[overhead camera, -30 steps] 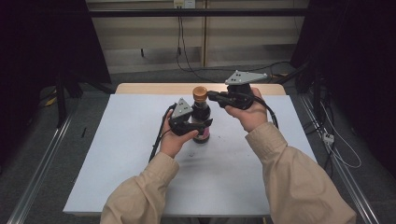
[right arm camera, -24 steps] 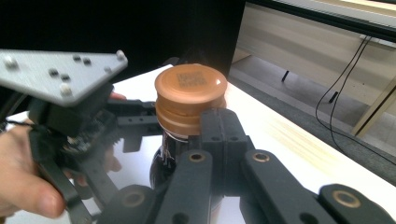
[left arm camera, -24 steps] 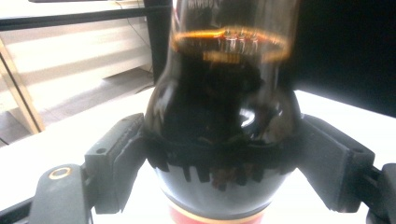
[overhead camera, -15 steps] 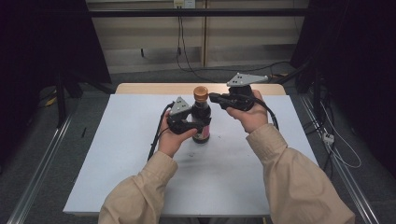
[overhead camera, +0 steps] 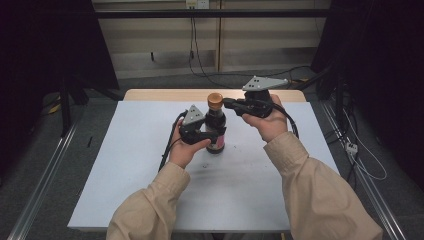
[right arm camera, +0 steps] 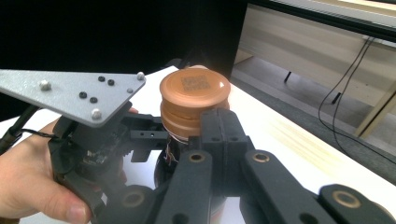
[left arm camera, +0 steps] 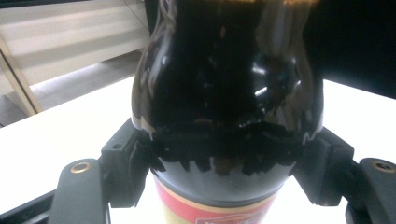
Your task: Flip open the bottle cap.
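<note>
A pale worktop (overhead camera: 125,165) carries one dark bottle (overhead camera: 216,131), upright near its far middle, with a red-edged label low on its body and a copper-brown cap (overhead camera: 215,100). The left tool (overhead camera: 207,135) is clamped on the bottle's belly, one jaw pressed to each side just above the label, as the left gripper view shows. The right tool (overhead camera: 229,103) sits at the cap's level just beside it; its jaws lie closed together in the right gripper view, gripping nothing.
</note>
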`<state>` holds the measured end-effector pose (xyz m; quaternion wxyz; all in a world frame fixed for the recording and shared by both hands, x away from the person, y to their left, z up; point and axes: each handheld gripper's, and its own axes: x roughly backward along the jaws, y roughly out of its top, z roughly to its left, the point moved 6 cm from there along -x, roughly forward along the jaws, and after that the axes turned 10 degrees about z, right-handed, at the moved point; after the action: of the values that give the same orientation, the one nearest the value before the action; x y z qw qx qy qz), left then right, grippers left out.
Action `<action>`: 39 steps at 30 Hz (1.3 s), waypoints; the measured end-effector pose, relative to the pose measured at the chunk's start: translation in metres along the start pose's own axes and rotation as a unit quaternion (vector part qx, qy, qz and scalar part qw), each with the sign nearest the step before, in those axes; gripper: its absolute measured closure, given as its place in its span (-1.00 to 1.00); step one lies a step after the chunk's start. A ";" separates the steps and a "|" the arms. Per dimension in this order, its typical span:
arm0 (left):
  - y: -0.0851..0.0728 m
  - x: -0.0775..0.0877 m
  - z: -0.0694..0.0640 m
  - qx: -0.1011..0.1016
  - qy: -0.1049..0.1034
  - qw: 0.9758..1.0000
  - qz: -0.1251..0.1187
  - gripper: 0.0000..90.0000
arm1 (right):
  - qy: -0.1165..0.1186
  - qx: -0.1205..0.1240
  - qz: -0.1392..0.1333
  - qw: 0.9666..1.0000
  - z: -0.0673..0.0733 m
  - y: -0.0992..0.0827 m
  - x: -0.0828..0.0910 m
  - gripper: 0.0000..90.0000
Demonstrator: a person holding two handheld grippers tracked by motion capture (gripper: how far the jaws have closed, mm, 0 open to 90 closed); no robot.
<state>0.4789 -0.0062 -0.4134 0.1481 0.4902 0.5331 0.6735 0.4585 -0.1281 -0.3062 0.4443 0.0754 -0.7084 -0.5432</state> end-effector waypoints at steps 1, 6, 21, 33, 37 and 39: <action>0.000 -0.001 0.000 0.000 0.000 1.000 0.000 -0.35 | 0.000 0.000 0.001 1.000 0.000 0.000 0.000 1.00; -0.002 -0.001 0.000 -0.005 0.002 1.000 0.009 -0.32 | 0.003 0.000 0.008 1.000 0.001 0.002 0.000 1.00; 0.001 -0.008 -0.008 -0.012 0.012 1.000 0.018 -0.33 | -0.002 0.023 -0.021 1.000 0.012 0.039 0.019 1.00; -0.003 -0.004 -0.001 0.003 0.005 1.000 0.008 -0.33 | -0.004 -0.006 -0.007 1.000 -0.012 0.001 0.018 1.00; -0.004 -0.005 -0.002 0.008 0.004 1.000 0.001 -0.33 | 0.000 -0.004 -0.004 1.000 -0.010 -0.003 0.016 1.00; -0.004 -0.005 -0.002 0.007 0.004 1.000 0.000 -0.33 | 0.001 -0.002 -0.004 1.000 -0.009 -0.004 0.015 1.00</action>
<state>0.4785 -0.0092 -0.4189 0.1421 0.4886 0.5382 0.6719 0.4541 -0.1446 -0.3009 0.4433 0.0776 -0.7064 -0.5463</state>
